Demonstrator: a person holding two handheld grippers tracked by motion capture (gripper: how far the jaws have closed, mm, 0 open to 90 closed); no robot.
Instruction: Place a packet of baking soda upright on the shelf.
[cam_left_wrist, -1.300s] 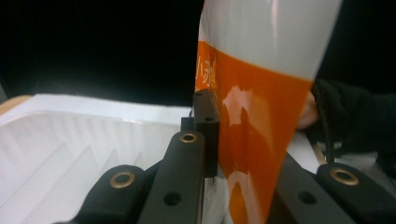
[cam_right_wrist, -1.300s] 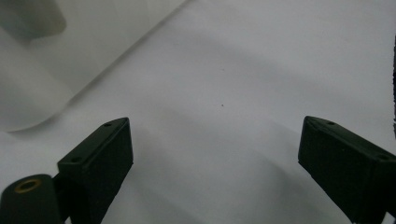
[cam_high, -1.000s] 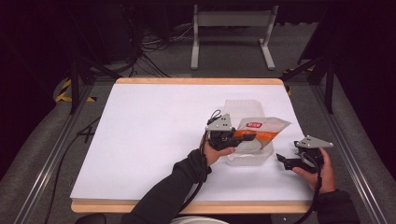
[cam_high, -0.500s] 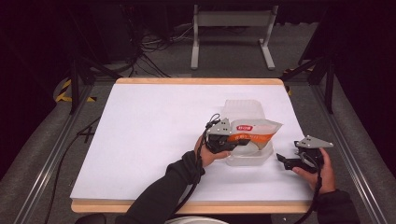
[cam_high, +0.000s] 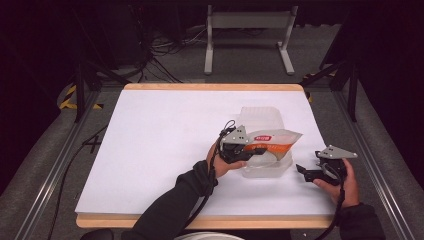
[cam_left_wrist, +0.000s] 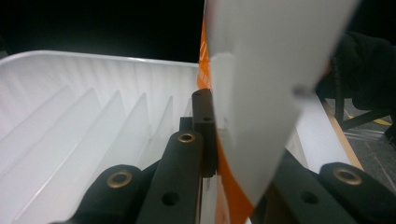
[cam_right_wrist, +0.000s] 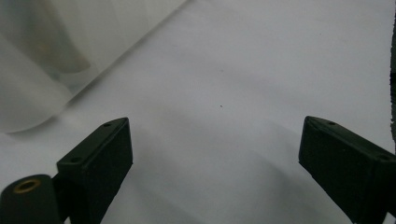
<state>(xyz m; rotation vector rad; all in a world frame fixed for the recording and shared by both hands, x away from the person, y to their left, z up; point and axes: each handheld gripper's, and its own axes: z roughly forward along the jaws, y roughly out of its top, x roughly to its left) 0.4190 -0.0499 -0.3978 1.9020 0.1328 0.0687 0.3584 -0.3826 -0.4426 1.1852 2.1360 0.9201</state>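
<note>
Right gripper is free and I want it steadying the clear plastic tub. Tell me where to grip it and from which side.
Best bet: the tub's near right rim, approached from the right where the right gripper waits with jaws open. The wall there is thin and upright, and bare. The left gripper already pinches the orange-and-white packet over the tub's left side, so keep away from there.

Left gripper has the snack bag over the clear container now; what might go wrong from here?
1. The left gripper pinches only the edge of the snack bag, so it may slip.
2. The clear container looks light and unheld; the bag could nudge it.
3. The right gripper waits open, off to the side.
</note>
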